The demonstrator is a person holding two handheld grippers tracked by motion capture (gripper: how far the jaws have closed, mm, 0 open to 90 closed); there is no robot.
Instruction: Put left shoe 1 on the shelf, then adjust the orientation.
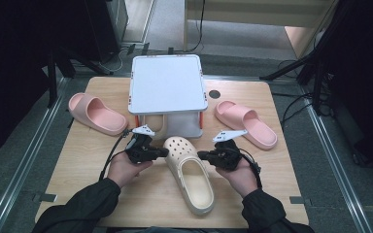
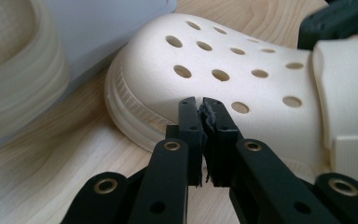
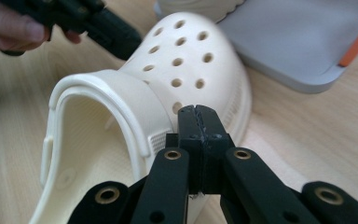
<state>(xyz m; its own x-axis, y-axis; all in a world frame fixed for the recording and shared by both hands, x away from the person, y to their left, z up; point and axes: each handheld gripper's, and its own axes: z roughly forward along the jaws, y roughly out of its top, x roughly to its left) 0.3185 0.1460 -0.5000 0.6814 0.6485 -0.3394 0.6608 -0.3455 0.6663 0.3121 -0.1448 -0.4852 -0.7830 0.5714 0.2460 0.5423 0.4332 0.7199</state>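
Note:
A cream clog [image 1: 190, 172] with holes in its toe lies in the middle of the wooden table [image 1: 82, 165], toe toward the far side. My left gripper [image 1: 164, 152] is shut with nothing between its pads, tips right at the clog's [image 2: 242, 79] left side. In the left gripper view its closed tips [image 2: 198, 103] sit against the toe. My right gripper [image 1: 200, 155] is also shut and empty, at the clog's [image 3: 168, 79] right side by the strap. Its closed tips [image 3: 196, 111] rest close to the strap hinge in the right gripper view.
A white two-level rack [image 1: 168, 83] stands behind the clog, with another cream clog [image 2: 14, 70] under it. One pink slide [image 1: 97, 114] lies at the far left, another pink slide [image 1: 246, 123] at the far right. The table's front edge is near the person's sleeves.

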